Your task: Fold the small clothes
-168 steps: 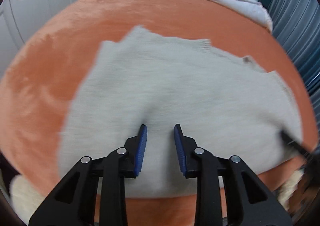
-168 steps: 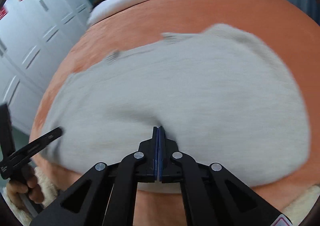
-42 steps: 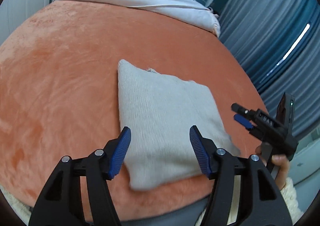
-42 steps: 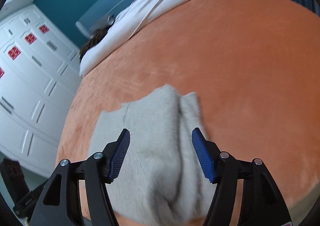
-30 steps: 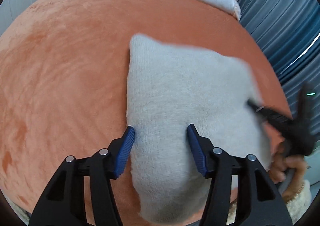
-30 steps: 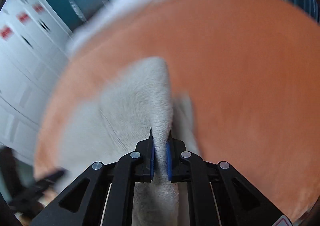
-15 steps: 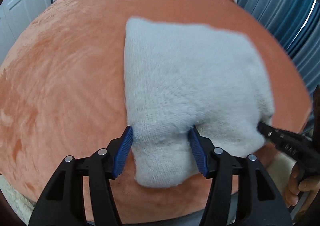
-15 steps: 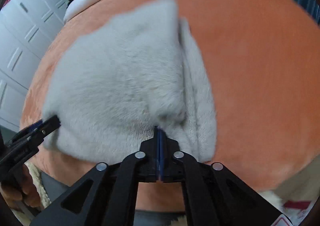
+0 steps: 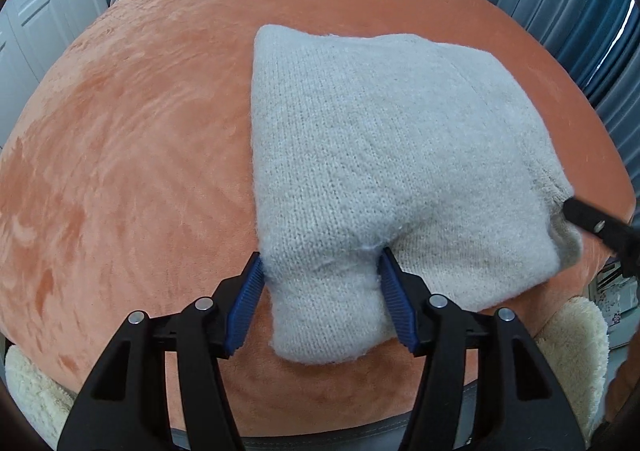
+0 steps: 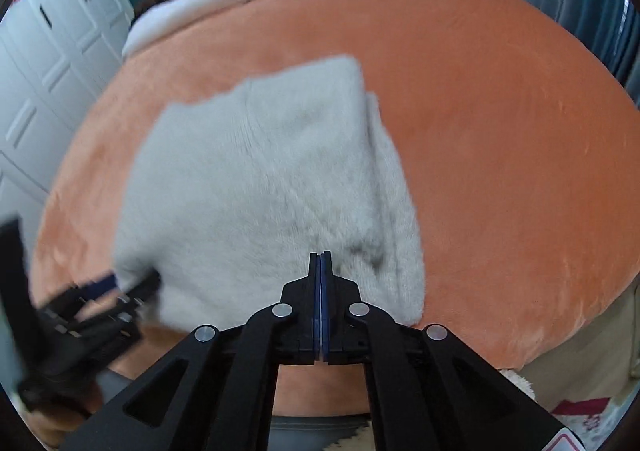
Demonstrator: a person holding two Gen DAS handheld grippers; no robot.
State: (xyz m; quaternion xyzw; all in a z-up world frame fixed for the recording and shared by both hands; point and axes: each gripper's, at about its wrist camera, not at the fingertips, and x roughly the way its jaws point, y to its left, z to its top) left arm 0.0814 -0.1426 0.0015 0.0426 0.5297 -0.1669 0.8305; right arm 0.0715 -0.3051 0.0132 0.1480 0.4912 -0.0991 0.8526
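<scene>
Left tongs (image 9: 322,301): pointing steeply down, jaws half spread, blue pads (image 9: 244,303) bracketing a fold of knit. Right tongs (image 10: 321,303): pointing steeply down, jaws fully together; seen from the left at 3 o'clock.

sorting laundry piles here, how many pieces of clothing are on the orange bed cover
1: a folded grey knit sweater lies on the orange bed cover, toward its near edge, with one near corner between the left claw's pads. More could lie out of view.
</scene>
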